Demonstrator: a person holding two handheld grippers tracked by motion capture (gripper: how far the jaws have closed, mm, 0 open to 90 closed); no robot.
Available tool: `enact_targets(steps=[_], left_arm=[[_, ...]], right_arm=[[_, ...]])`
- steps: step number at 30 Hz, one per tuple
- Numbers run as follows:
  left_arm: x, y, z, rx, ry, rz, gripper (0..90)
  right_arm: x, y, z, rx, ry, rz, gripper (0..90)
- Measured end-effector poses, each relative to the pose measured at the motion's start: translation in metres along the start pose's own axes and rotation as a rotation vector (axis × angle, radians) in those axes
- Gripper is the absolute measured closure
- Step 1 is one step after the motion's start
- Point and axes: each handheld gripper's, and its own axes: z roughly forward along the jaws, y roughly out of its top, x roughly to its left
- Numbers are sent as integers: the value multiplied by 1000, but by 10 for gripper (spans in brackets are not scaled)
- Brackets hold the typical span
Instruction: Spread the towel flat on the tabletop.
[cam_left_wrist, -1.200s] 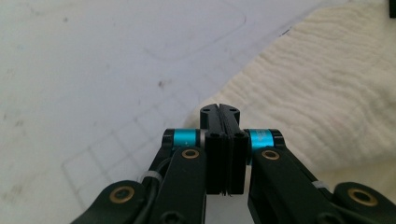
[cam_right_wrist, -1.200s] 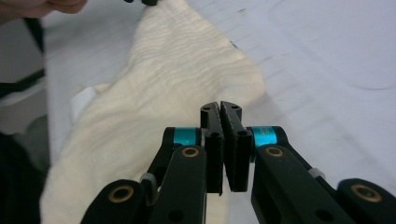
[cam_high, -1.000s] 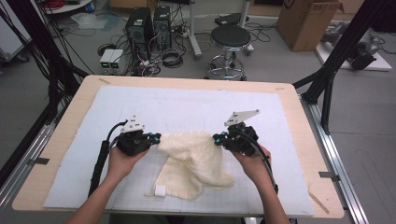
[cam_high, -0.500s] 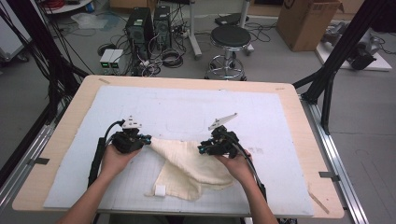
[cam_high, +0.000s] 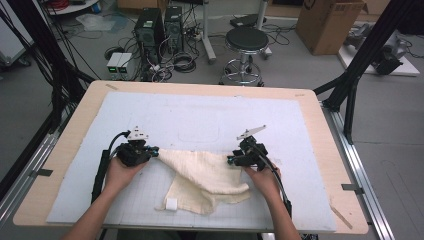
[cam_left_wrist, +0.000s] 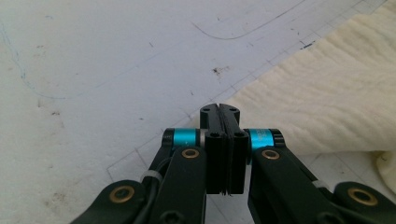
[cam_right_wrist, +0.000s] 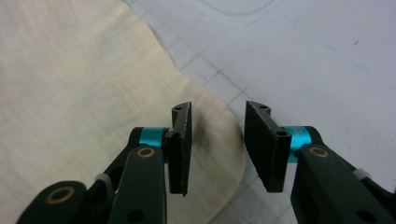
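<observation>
A cream waffle-weave cloth (cam_high: 205, 172) lies rumpled on the mat between my two grippers, with a white tag (cam_high: 171, 204) at its near edge. My left gripper (cam_high: 156, 150) is at the cloth's left corner. In the left gripper view the left gripper (cam_left_wrist: 219, 109) has its jaws pressed together, and the cloth (cam_left_wrist: 336, 93) narrows to a point at their tips. My right gripper (cam_high: 231, 160) hangs low over the right corner. Its jaws have just been opening. In the right gripper view the right gripper (cam_right_wrist: 217, 140) stands apart over the cloth (cam_right_wrist: 70, 93), whose rounded corner lies flat beneath the gap, untouched.
A pale gridded mat (cam_high: 200, 115) covers the wooden table (cam_high: 65, 150). Bare mat stretches behind the cloth and to both sides. Beyond the far edge are a stool (cam_high: 245, 42), computer towers (cam_high: 160, 25) and a cardboard box (cam_high: 327, 22). Black frame posts (cam_high: 360, 65) flank the table.
Both hands have sunk toward the mat and the cloth has settled flatter. The right gripper's jaws have parted and let go of the cloth's right corner. The left stays shut.
</observation>
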Motion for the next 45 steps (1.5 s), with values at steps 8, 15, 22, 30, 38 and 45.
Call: enact_targets(steps=[8,15,22,30,38,45], left_arm=[[10,5,-7,-71,27,-44,887],[36,35,-5,-125,70,-102,889],[54,82,23,-130,126,-85,887],[44,89,30,-145,82,-57,658],[25,59,0,-218,7,-53,647],[-2,22,-27,-238,-58,11,606]], right_arm=[[4,7,-3,-30,-2,-57,846],[-13,37,-14,-133,-85,-42,848],[-44,73,-14,-166,-183,-4,841],[-64,64,-12,-155,-153,89,654],[-40,48,-35,-214,-75,40,605],[-9,19,-53,-256,1,-38,543]])
